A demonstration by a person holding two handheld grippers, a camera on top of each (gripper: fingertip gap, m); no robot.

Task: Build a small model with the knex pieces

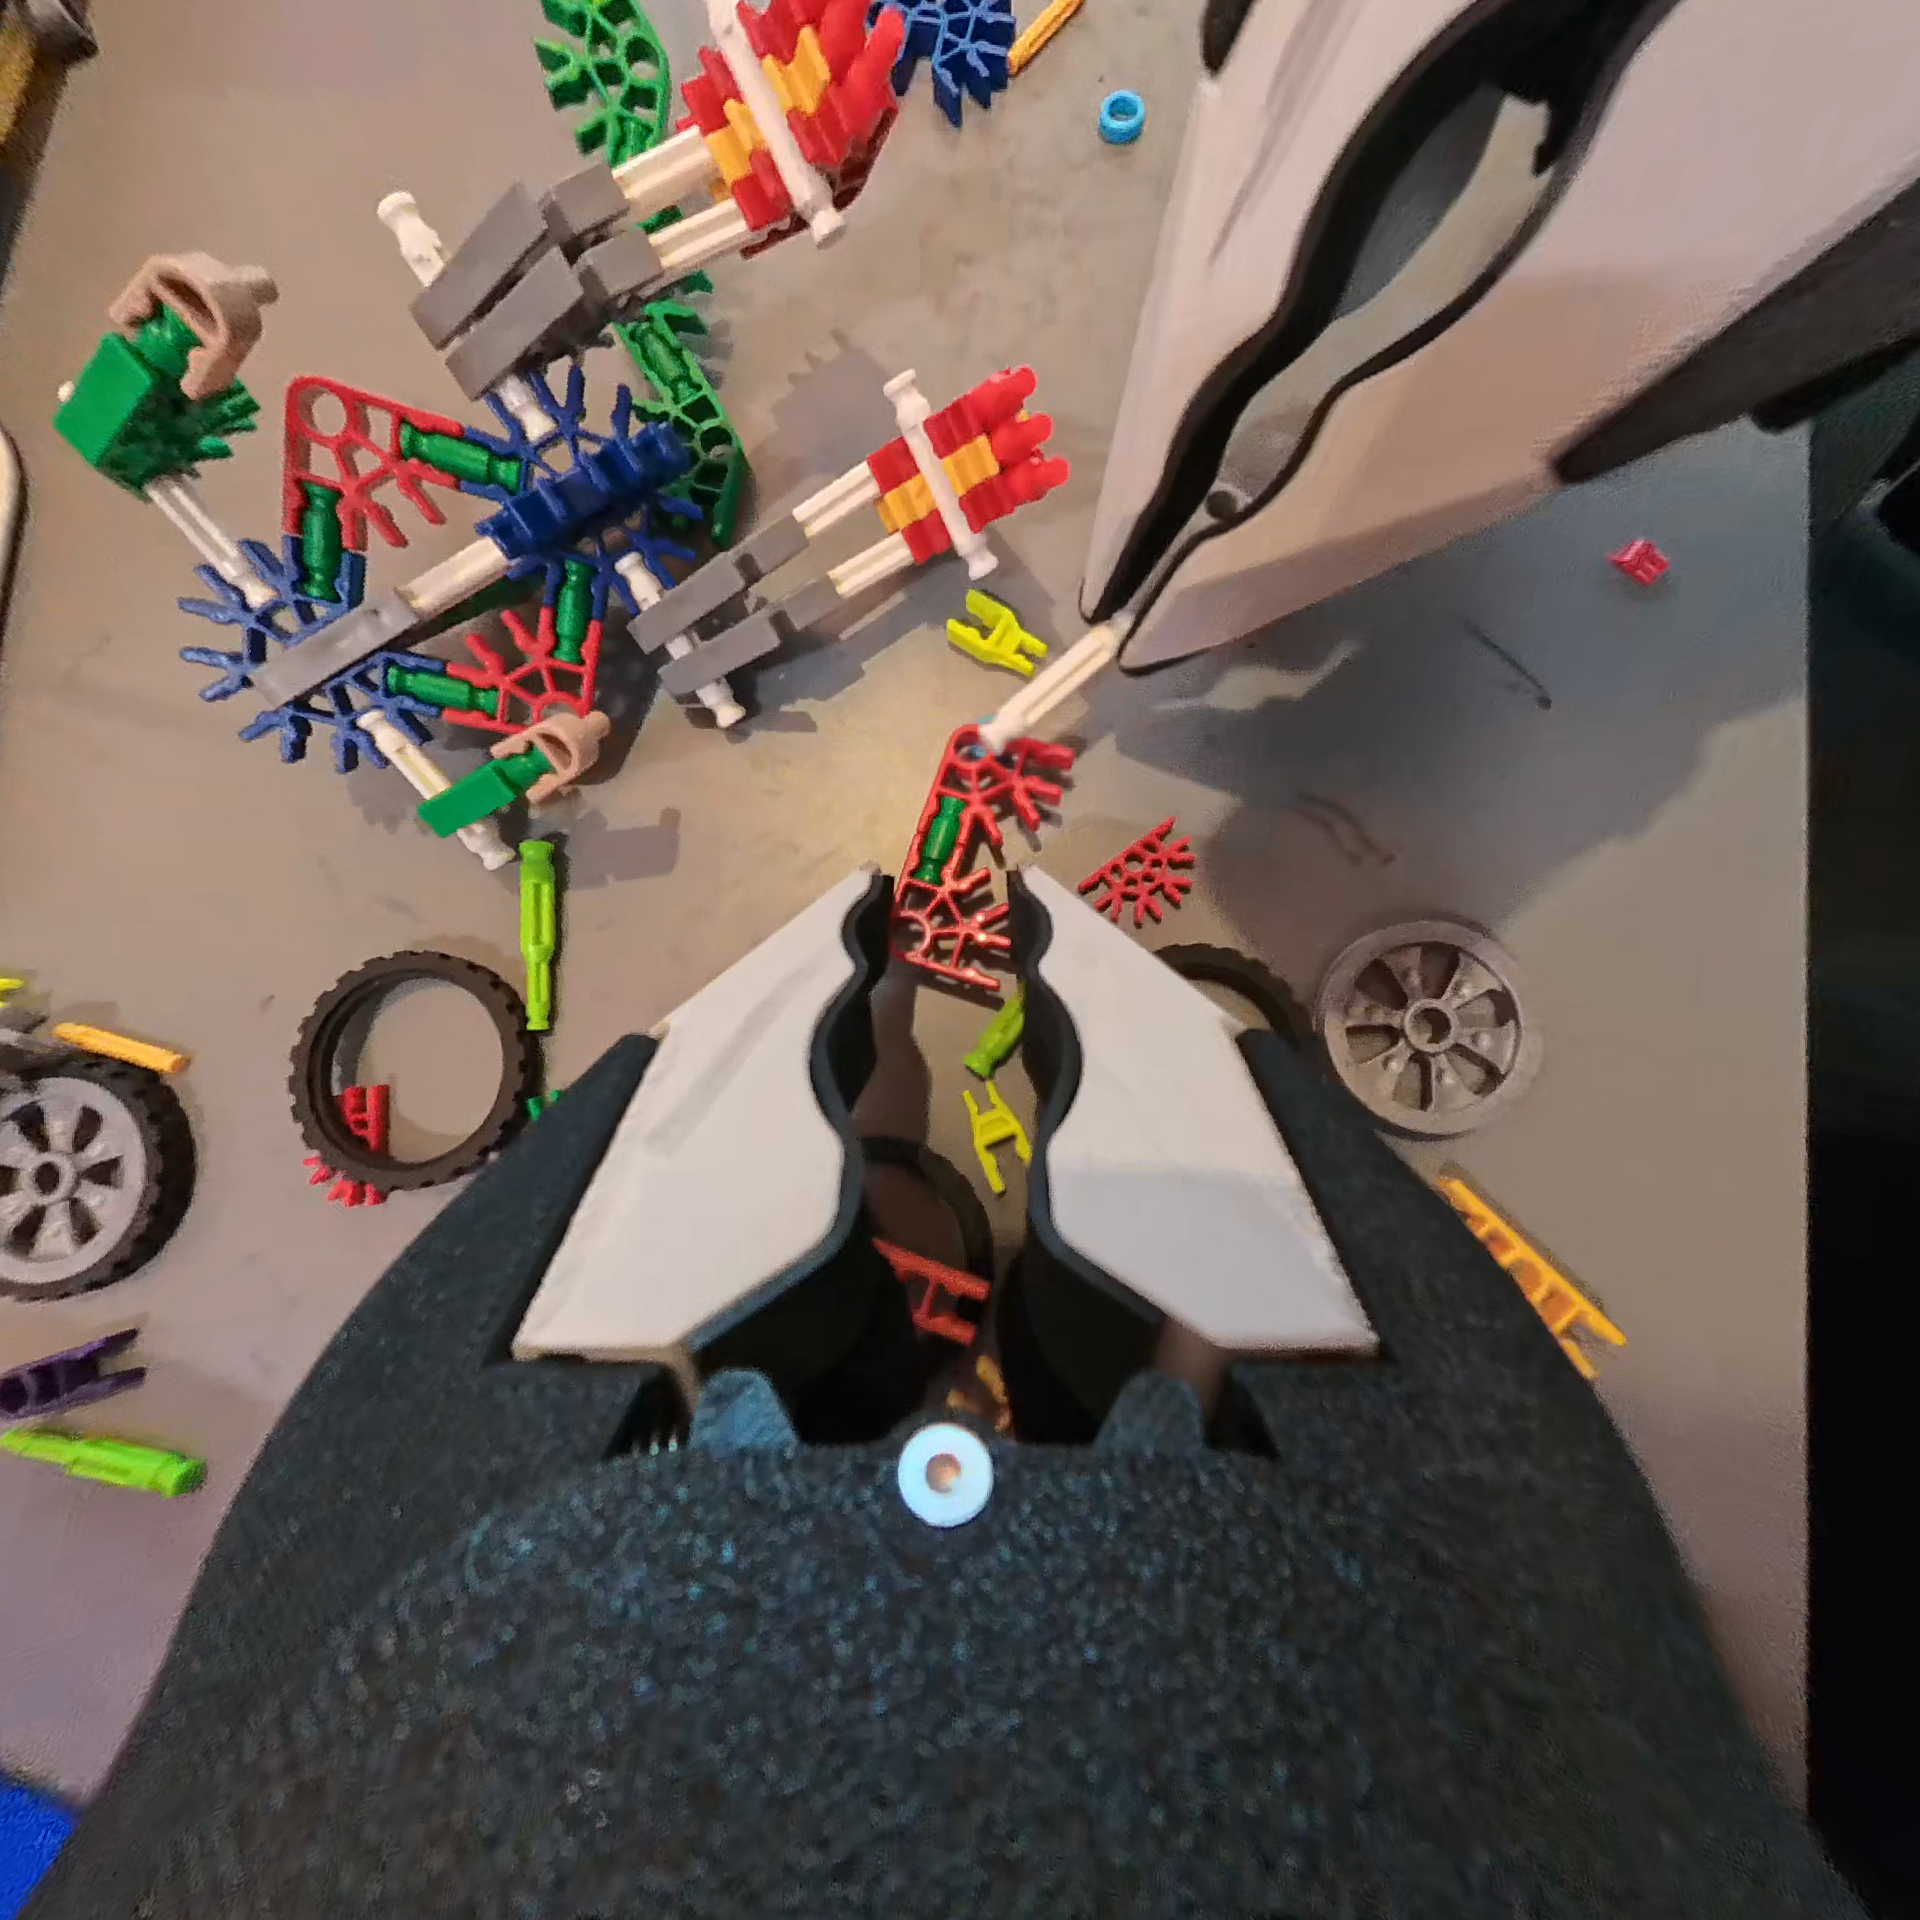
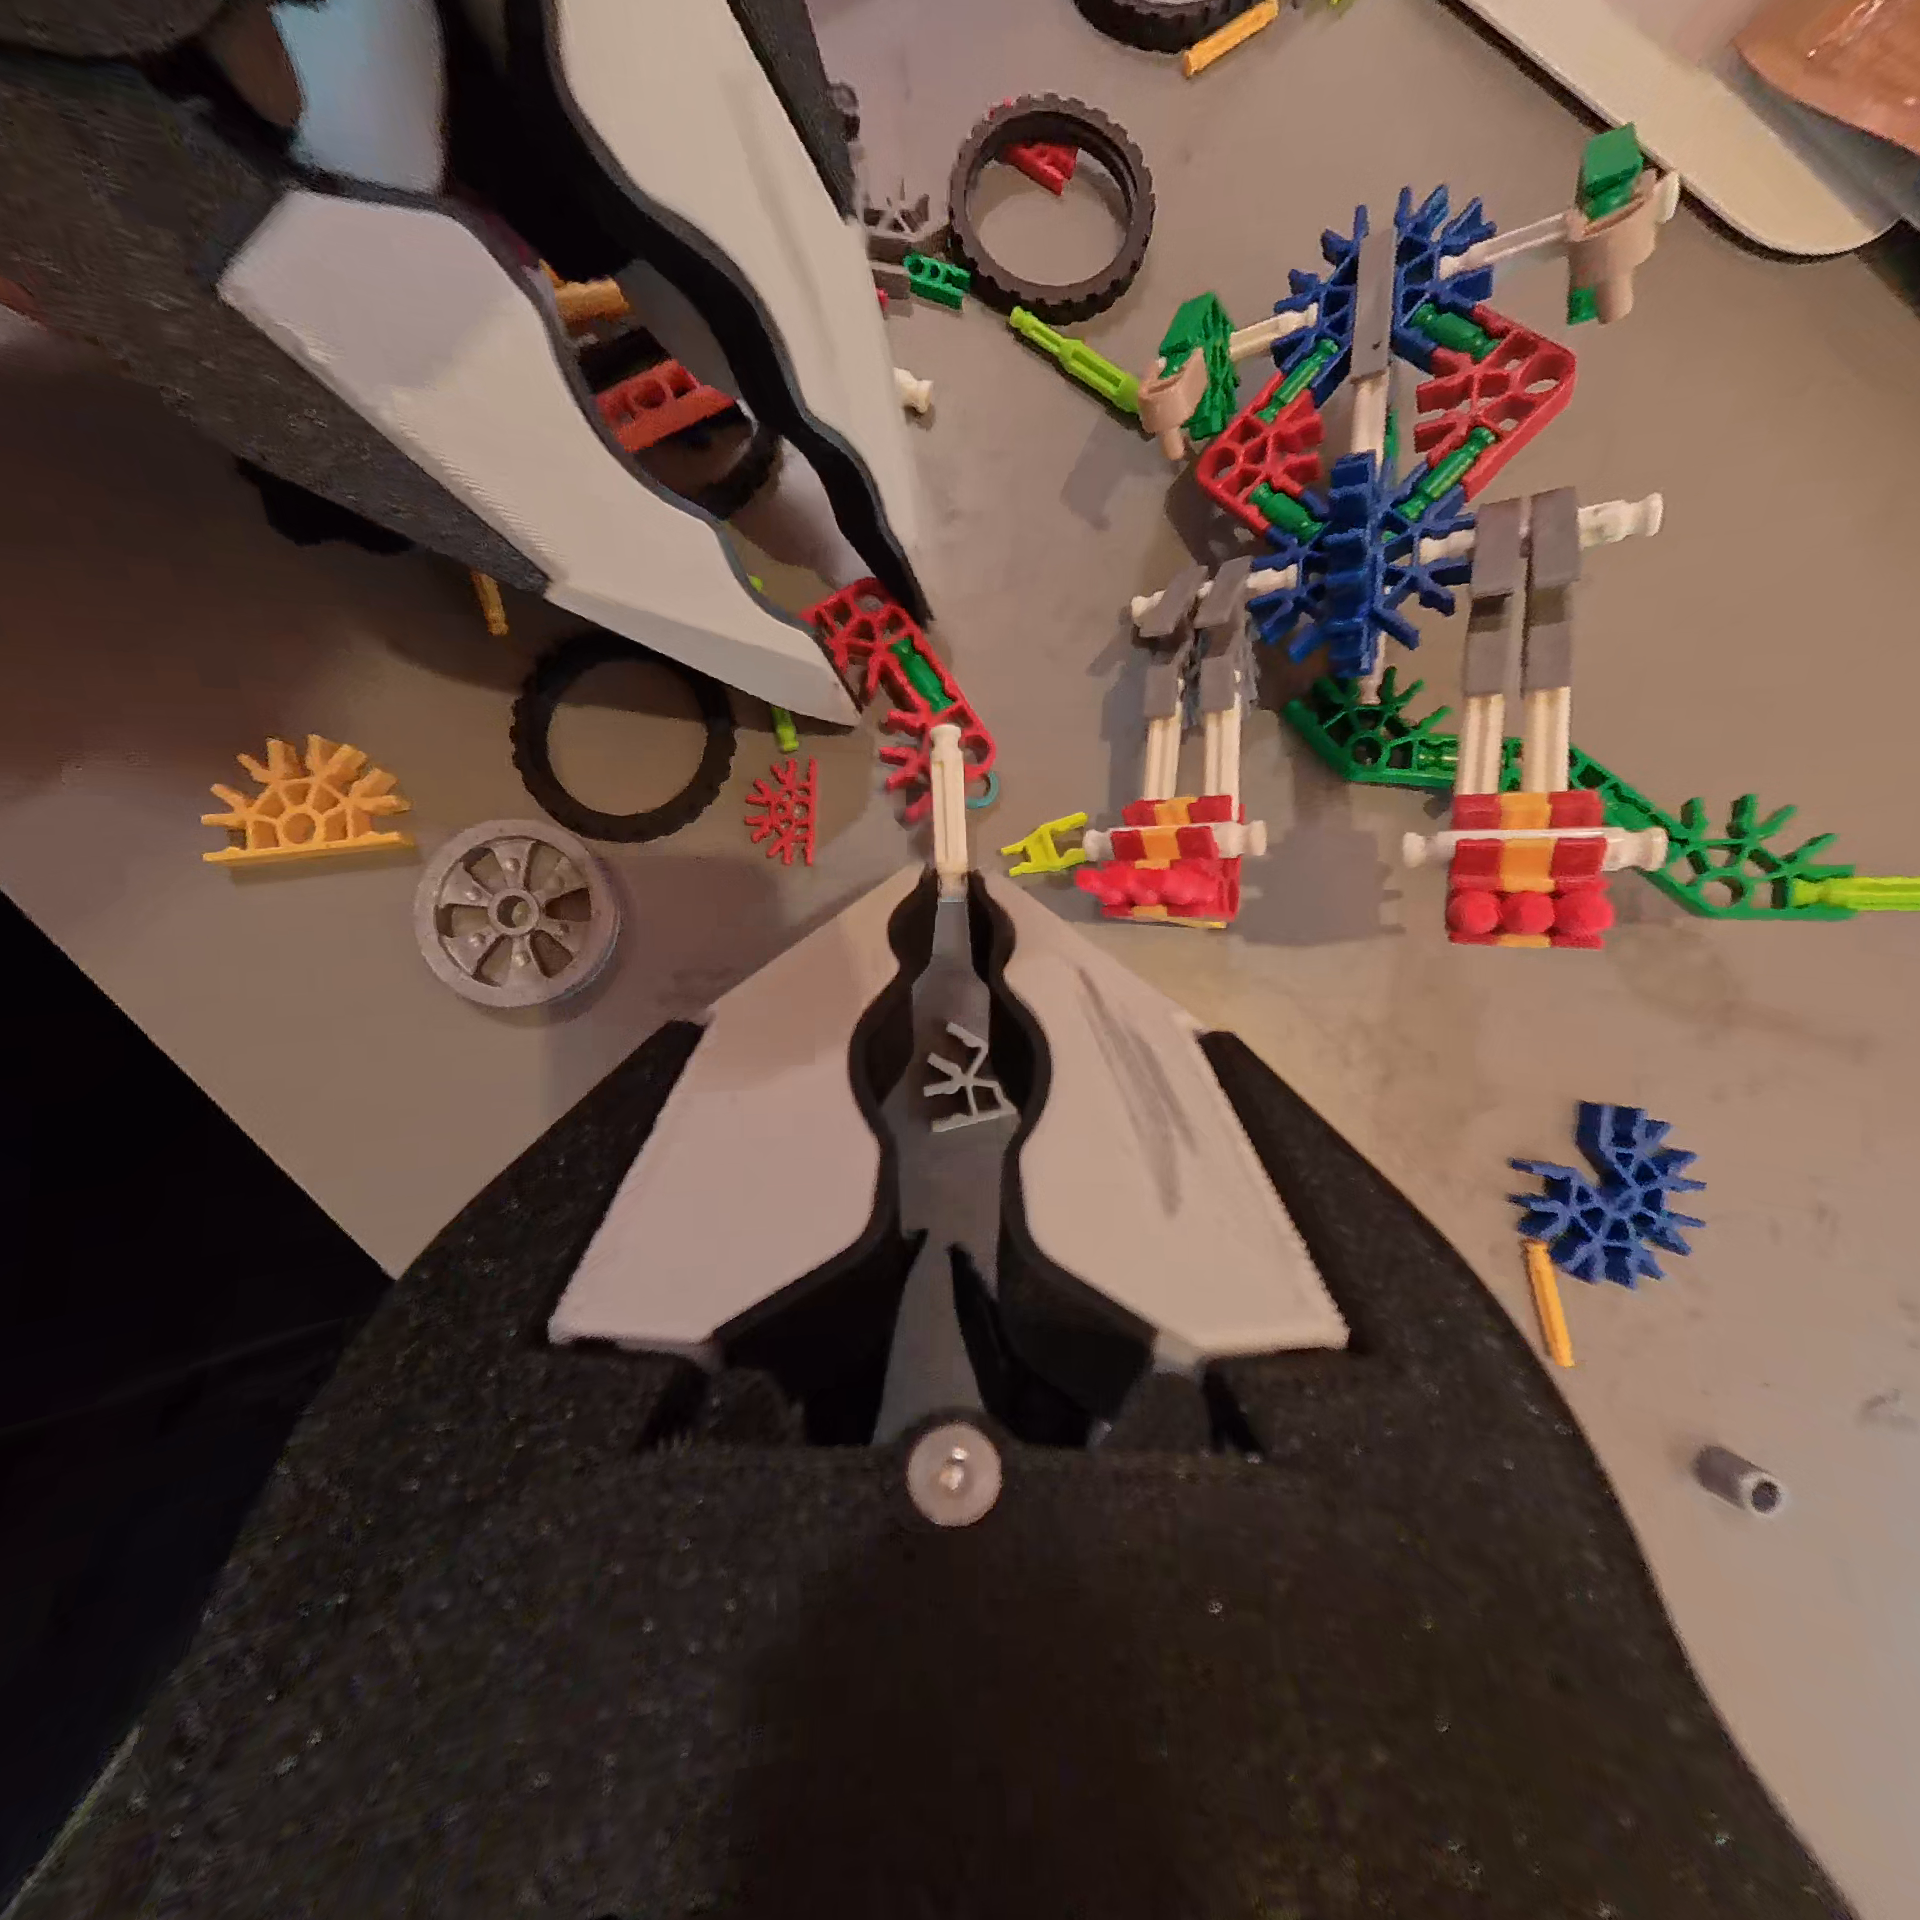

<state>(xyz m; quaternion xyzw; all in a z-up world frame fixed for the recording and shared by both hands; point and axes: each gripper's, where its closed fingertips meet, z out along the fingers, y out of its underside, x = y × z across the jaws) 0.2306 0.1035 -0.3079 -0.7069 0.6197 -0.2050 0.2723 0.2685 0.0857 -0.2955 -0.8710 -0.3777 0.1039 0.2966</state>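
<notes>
My left gripper (image 1: pixel 951 894) is shut on a red connector piece (image 1: pixel 961 862) that carries a short green rod (image 1: pixel 940 831). It also shows in the right wrist view (image 2: pixel 894 665), held by the left gripper's fingers (image 2: pixel 727 644). My right gripper (image 2: pixel 951 883) is shut on a white rod (image 2: pixel 948 795). The rod's far end touches the red connector's outer corner. In the left wrist view the right gripper (image 1: pixel 1107 623) comes in from the upper right with the white rod (image 1: pixel 1049 681) meeting the red piece.
A large built model (image 1: pixel 499 488) of blue, red, green, grey and white parts lies on the grey table; it also shows in the right wrist view (image 2: pixel 1371 561). Loose tyres (image 1: pixel 410 1070), a grey wheel hub (image 1: pixel 1429 1029), a small red connector (image 1: pixel 1138 868), a yellow connector (image 2: pixel 301 800) and a blue connector (image 2: pixel 1610 1195) lie around. The table edge (image 2: pixel 208 1091) is near. The tips of one gripper are about 5 cm away from the tips of the other. About 8 cm separates my left fingertips from the grey wheel hub (image 1: pixel 1429 1029). It is also in sight in the right wrist view (image 2: pixel 510 907).
</notes>
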